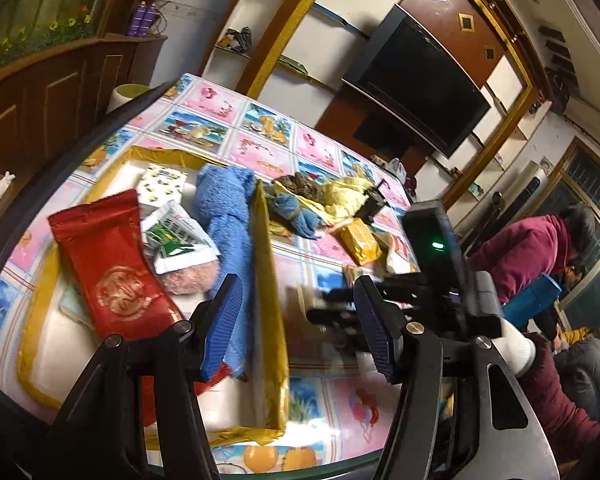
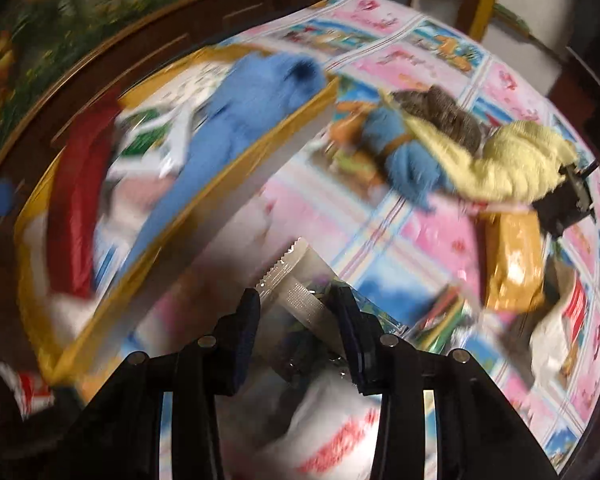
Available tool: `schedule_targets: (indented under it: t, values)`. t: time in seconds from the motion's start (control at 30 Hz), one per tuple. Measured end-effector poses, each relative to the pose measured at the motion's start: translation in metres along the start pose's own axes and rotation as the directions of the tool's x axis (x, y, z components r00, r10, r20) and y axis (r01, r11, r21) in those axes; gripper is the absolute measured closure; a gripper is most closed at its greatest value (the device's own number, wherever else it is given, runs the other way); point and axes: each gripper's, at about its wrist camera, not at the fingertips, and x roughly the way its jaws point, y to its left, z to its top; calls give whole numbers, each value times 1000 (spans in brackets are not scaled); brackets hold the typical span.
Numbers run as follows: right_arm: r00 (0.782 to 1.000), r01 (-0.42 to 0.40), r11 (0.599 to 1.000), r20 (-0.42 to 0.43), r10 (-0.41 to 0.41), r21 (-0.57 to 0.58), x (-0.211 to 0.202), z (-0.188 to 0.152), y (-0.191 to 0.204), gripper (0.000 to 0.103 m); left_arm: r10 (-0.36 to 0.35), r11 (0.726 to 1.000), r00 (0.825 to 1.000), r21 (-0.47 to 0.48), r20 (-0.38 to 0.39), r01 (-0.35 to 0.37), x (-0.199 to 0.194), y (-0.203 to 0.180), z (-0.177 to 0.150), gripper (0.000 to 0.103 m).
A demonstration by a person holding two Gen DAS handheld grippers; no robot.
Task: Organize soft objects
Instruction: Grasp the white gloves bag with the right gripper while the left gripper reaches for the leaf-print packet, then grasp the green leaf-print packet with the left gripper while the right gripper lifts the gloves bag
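Blue-padded left gripper (image 1: 298, 320) hangs released astride the yellow box (image 1: 274, 280) wall, beside the blue towel (image 1: 228, 216) inside. Right gripper (image 2: 298, 320) pinches a clear packet (image 2: 300, 300) just outside; clear the rim before letting go.

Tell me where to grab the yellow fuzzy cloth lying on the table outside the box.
Pinch the raised, bunched hump of the yellow cloth from above; it lies heaped on the tablecloth, partly draped over the blue cloth, so the top fold is freest.
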Motion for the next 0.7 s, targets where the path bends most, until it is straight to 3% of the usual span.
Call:
schedule_targets:
  t: [0.03,0.1,0.23,0.3,0.47,0.5,0.6,0.7]
  values:
    - [999,-45,999,3,45,13,-9,-11,-4,64,-2,1000,1000,14,-9,2,2,-3,-1,45]
    - [992,-84,993,98,76,85,-33,-35,-22,64,-1,999,999,47,-33,3,6,-11,-4,45]
    - [983,1,967,175,-48,256,-60,-83,-60,51,2,996,997,93,-74,4,17,-25,-9,45]
    - [986,-5,956,159,-44,292,-58,-100,-64,49,3,995,996,97,-92,5,26,-32,-9,45]
    - [992,-37,977,128,10,208,-40,-112,-34,47,14,993,990,122,-139,3,45,-49,-12,45]
    - [993,-23,984,122,2,177,-36,-110,-27,46,21,990,988,139,-153,0,49,-54,-12,45]
    - [990,2,993,138,-18,119,-25,-103,-18,29,50,985,982,174,-181,-18,60,-65,-11,45]
    - [987,64,995,142,-74,71,-21,-102,-8,28,109,975,970,216,-218,-61,81,-75,-9,45]
